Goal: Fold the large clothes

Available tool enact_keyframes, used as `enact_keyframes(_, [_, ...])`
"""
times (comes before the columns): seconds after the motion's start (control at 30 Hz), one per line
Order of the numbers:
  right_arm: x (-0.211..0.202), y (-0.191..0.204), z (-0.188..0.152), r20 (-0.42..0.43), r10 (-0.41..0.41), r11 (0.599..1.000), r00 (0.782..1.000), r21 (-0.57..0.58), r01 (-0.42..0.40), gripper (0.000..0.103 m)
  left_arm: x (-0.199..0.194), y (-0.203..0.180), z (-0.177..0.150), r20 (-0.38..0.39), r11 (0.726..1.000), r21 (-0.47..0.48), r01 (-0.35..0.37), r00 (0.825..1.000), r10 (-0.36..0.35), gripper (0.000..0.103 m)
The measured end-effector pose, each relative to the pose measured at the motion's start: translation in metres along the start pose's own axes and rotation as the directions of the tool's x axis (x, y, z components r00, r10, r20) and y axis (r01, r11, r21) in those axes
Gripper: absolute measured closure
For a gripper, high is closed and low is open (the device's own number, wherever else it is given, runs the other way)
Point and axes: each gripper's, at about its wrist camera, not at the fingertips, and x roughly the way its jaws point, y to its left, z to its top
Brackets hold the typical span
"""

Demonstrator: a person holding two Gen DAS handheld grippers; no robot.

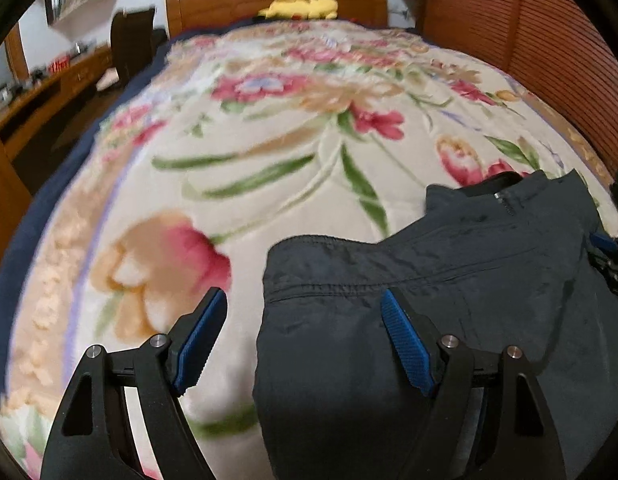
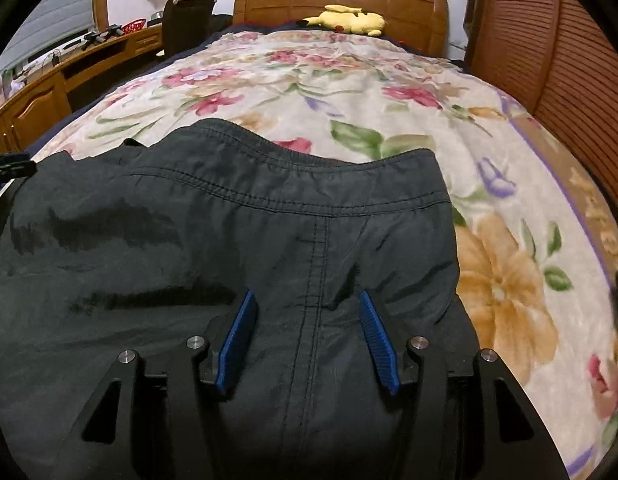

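A dark navy garment (image 1: 449,280), a jacket with a zip collar, lies on the floral bedspread (image 1: 269,160). My left gripper (image 1: 303,300) is open above the garment's left edge; one blue pad (image 1: 405,344) is over the cloth, the other over the bedspread. The right gripper shows at that view's right edge (image 1: 613,256). In the right wrist view the garment (image 2: 189,220) fills the lower left, its stitched hem toward the headboard. My right gripper (image 2: 307,300) is open over a vertical seam, holding nothing.
A wooden headboard (image 2: 341,0) with a yellow plush toy (image 2: 349,20) stands at the far end. A wooden slatted wardrobe (image 2: 569,60) runs along the right. A desk (image 2: 69,64) and dark chair (image 2: 185,24) stand to the left.
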Motion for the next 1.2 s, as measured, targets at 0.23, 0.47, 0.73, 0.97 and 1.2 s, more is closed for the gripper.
enact_keyframes(0.23, [-0.001, 0.007, -0.002, 0.021, -0.01, 1.0, 1.0, 0.003, 0.01, 0.046, 0.01, -0.002, -0.009, -0.071, 0.994, -0.021, 0.108, 0.992, -0.109, 0.066])
enact_keyframes(0.47, [-0.012, 0.012, -0.007, 0.047, -0.04, 0.999, 0.998, -0.009, 0.041, 0.046, -0.022, -0.017, -0.003, 0.041, 0.998, 0.057, -0.02, 0.999, 0.018, 0.092])
enact_keyframes(0.73, [-0.048, 0.014, -0.017, 0.063, 0.002, 1.0, 0.998, -0.009, -0.002, 0.046, -0.044, -0.008, 0.009, 0.116, 0.998, 0.019, -0.055, 0.992, 0.052, 0.09])
enact_keyframes(0.97, [-0.077, 0.009, -0.03, 0.085, 0.028, 1.0, 0.996, 0.011, -0.029, 0.046, -0.084, -0.022, -0.003, 0.197, 0.999, 0.039, -0.015, 0.98, 0.007, 0.057])
enact_keyframes(1.2, [-0.093, 0.014, -0.046, 0.079, 0.031, 0.999, 0.996, -0.021, -0.029, 0.046, -0.118, -0.046, -0.032, 0.213, 0.997, 0.06, 0.051, 0.975, -0.063, 0.018])
